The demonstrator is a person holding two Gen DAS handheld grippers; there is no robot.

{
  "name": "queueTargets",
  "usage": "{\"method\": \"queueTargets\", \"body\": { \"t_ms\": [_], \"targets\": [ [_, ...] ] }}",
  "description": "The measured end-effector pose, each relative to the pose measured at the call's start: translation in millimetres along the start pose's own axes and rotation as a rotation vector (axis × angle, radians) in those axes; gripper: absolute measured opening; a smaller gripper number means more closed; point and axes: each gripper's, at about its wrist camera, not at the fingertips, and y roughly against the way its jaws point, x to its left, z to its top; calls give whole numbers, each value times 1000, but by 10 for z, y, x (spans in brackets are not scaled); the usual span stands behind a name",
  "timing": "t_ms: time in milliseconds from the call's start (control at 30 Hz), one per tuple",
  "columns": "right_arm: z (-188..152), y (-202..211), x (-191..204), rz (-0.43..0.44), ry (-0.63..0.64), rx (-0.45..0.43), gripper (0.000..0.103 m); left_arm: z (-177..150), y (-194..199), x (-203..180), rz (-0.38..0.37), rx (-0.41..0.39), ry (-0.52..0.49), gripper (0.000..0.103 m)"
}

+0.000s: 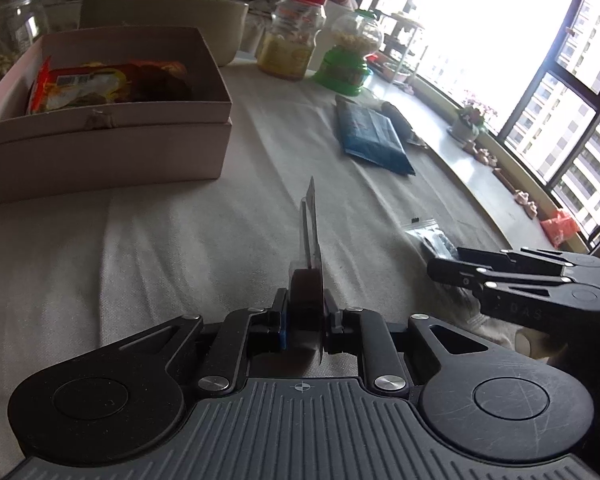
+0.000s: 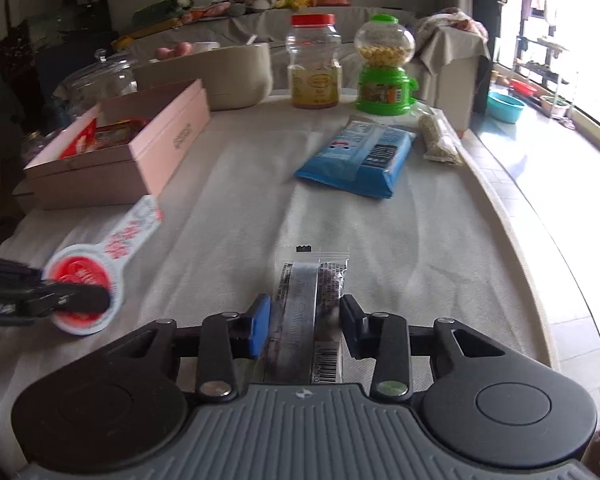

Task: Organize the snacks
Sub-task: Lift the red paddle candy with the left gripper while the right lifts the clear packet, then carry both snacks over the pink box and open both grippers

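Note:
My left gripper (image 1: 306, 320) is shut on a red-and-white spoon-shaped snack pack (image 1: 310, 248), held on edge above the cloth; in the right wrist view the same pack (image 2: 100, 264) shows flat-faced at the left. My right gripper (image 2: 305, 320) is open, its jaws on either side of a clear dark snack packet (image 2: 308, 304) lying on the cloth. The pink open box (image 1: 100, 148) holds an orange-red snack bag (image 1: 108, 84). The box also shows in the right wrist view (image 2: 116, 160). A blue snack bag (image 2: 360, 156) lies mid-table, a seed packet (image 2: 440, 140) beside it.
At the table's far edge stand a red-lidded jar (image 2: 314, 64), a green candy dispenser (image 2: 384, 68), a beige bowl (image 2: 220, 76) and a glass jar (image 2: 100, 80). The table edge (image 2: 532, 240) curves along the right, with a windowsill (image 1: 480, 168) beyond.

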Motion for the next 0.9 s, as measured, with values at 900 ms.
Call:
{"method": "queueTargets", "body": {
  "t_ms": [900],
  "targets": [
    [2432,602,1174,167,185,-309,37,1472,1091,956,-118,-395,211,19]
  ]
}}
